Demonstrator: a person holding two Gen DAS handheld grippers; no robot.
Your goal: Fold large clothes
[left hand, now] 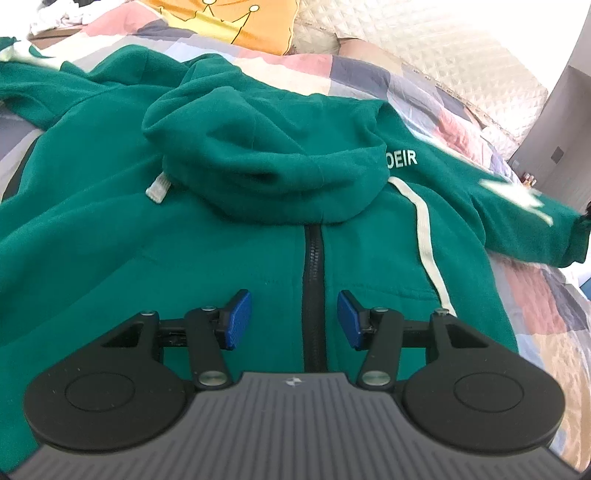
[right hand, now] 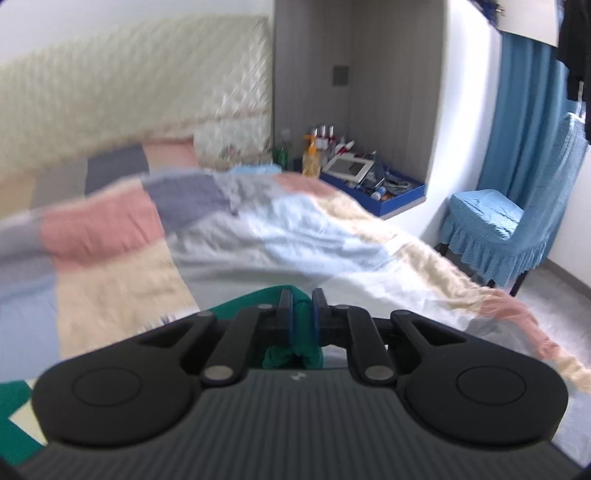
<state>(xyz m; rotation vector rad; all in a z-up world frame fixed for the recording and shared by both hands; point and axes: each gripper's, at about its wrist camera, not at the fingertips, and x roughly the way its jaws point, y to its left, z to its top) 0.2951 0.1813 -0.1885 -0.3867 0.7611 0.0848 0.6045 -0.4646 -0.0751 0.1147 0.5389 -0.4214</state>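
Observation:
A green zip-up hoodie (left hand: pixel 229 236) lies front up on the bed, its hood (left hand: pixel 266 147) folded down over the chest and a white drawstring (left hand: pixel 424 229) trailing on the right. My left gripper (left hand: pixel 294 318) hovers open just above the black zipper (left hand: pixel 314 295), its blue pads (left hand: pixel 236 321) either side of it and nothing between them. The hoodie's right sleeve (left hand: pixel 532 225) stretches out to the right edge of the left wrist view. In the right wrist view my right gripper (right hand: pixel 302 306) is shut on a bunch of green sleeve fabric (right hand: pixel 302 325).
A patchwork quilt (right hand: pixel 122 229) in pink, cream, grey and blue covers the bed. An orange pillow (left hand: pixel 229 26) and a quilted headboard (left hand: pixel 424 55) lie behind. A blue shelf of bottles (right hand: pixel 354 177) and a blue-covered chair (right hand: pixel 495 229) stand to the right of the bed.

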